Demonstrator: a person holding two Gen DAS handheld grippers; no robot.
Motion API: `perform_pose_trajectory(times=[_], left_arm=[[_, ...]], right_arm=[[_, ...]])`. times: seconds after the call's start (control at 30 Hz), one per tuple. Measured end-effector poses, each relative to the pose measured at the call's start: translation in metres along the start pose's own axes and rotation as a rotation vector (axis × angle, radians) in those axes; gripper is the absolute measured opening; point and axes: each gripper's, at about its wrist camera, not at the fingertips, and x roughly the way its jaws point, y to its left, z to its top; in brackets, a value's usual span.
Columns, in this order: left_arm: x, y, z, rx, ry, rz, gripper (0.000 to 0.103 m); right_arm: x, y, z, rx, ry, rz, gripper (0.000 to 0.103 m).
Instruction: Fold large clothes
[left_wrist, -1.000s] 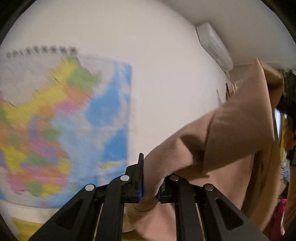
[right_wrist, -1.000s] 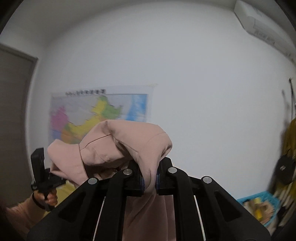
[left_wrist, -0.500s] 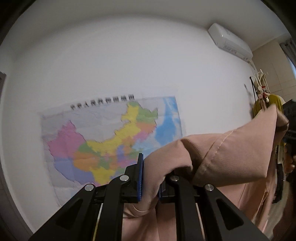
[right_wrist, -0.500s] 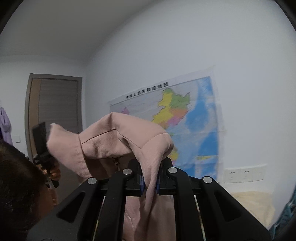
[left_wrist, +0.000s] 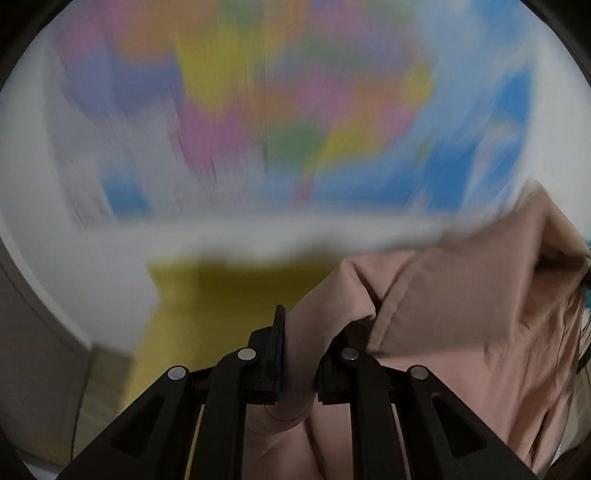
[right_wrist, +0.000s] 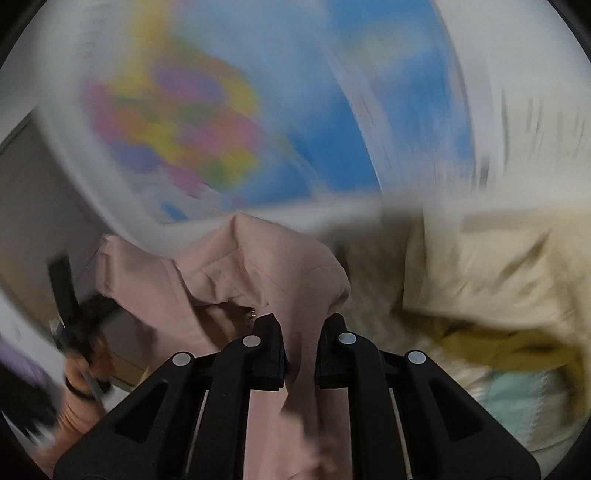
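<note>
A large pink garment (left_wrist: 461, 314) hangs in the air between both grippers. My left gripper (left_wrist: 299, 354) is shut on a fold of its cloth, and the rest drapes away to the right. My right gripper (right_wrist: 299, 347) is shut on another bunched fold of the pink garment (right_wrist: 258, 273). In the right wrist view the other gripper (right_wrist: 66, 295) and the hand (right_wrist: 77, 373) holding it show at the far left, beside the garment's far end. Both views are blurred by motion.
A coloured wall map (left_wrist: 295, 110) fills the upper part of both views. Below it lie a yellow surface (left_wrist: 229, 302) and, in the right wrist view, cream bedding (right_wrist: 498, 273) with mustard and pale green cloth (right_wrist: 517, 387). A door (right_wrist: 29, 206) stands at the left.
Both cameras have tipped downward, so the map has risen in view and the yellow surface and bedding have appeared below. The pink garment stays pinched in both grippers.
</note>
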Motion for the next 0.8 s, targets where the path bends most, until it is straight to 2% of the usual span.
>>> perform_pose_trajectory(times=[0.07,0.1,0.17,0.3,0.43,0.53,0.6,0.63,0.7,0.73,0.77,0.8], left_arm=[[0.057,0.007,-0.009,-0.031,0.1,-0.036,0.011],[0.073,0.007,-0.011,-0.032,0.114,-0.029,0.011],[0.099,0.007,-0.011,-0.006,0.127,-0.02,0.012],[0.115,0.02,0.001,-0.031,0.144,-0.065,0.012],[0.13,0.029,0.011,-0.053,0.159,-0.092,0.013],[0.152,0.032,0.013,-0.074,0.2,-0.061,0.016],[0.168,0.033,0.013,-0.048,0.22,-0.023,0.025],[0.179,0.027,0.012,-0.034,0.233,-0.014,0.032],[0.181,0.032,0.007,-0.033,0.228,0.027,0.04],[0.179,0.035,0.008,-0.038,0.221,0.036,0.056],[0.174,0.04,0.007,-0.045,0.214,0.04,0.063],[0.162,0.049,0.007,-0.048,0.19,0.011,0.063]], right_arm=[[0.05,-0.029,-0.005,0.081,0.074,-0.029,0.01],[0.074,-0.042,-0.008,0.107,0.11,-0.03,0.01],[0.098,-0.058,-0.011,0.137,0.128,-0.037,0.01],[0.106,-0.07,0.001,0.167,0.122,-0.027,0.01],[0.109,-0.072,0.019,0.158,0.106,-0.057,0.01],[0.132,-0.081,0.033,0.174,0.12,-0.077,0.01],[0.148,-0.085,0.034,0.196,0.132,-0.111,0.012],[0.152,-0.085,0.033,0.196,0.141,-0.123,0.015],[0.16,-0.085,0.029,0.199,0.162,-0.144,0.025],[0.16,-0.084,0.028,0.198,0.164,-0.145,0.039],[0.156,-0.082,0.028,0.199,0.154,-0.132,0.046],[0.15,-0.079,0.029,0.202,0.142,-0.118,0.048]])
